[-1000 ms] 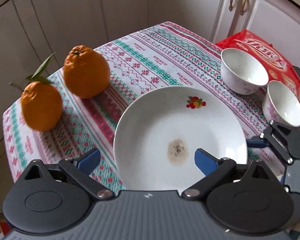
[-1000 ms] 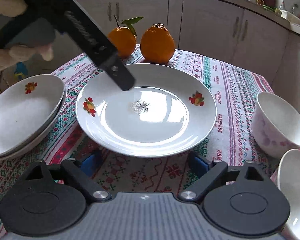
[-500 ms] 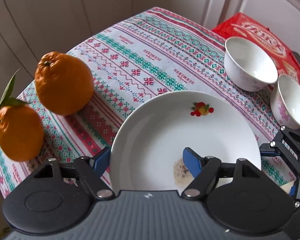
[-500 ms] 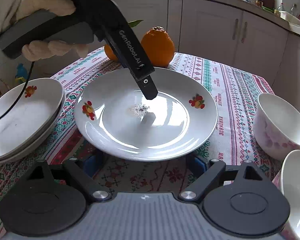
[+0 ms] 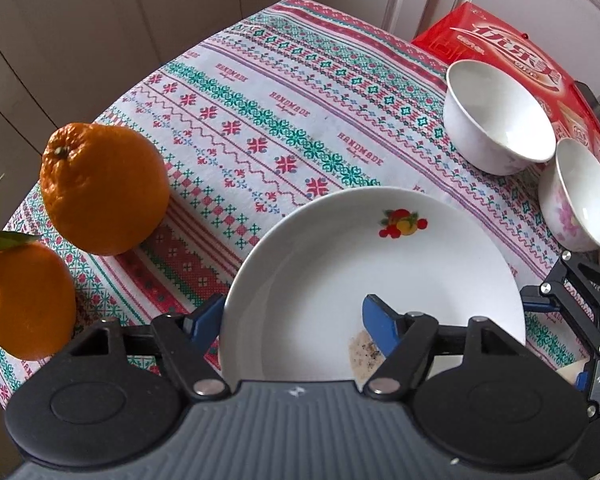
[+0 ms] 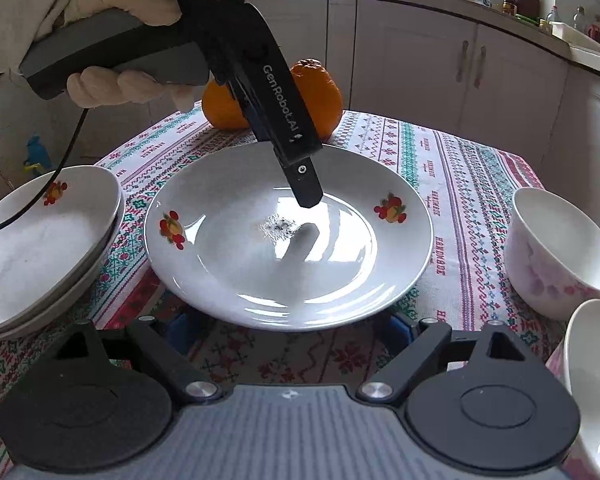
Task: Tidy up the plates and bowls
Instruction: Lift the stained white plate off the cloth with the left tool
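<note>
While earlier apart, left gripper (image 5: 292, 318) now straddles plate (image 5: 340, 264) rim — open.

A white plate (image 6: 288, 264) with small fruit motifs and a dark speckled smear at its centre sits mid-tabletop. Two matching plates (image 6: 40, 248) lie stacked at the left edge. Two white bowls with pink flowers, one (image 5: 500, 116) beside the other (image 5: 580, 196), stand upright at the right edge.

Oranges (image 5: 104, 194) left – bowls (image 5: 500, 118) right.
</note>
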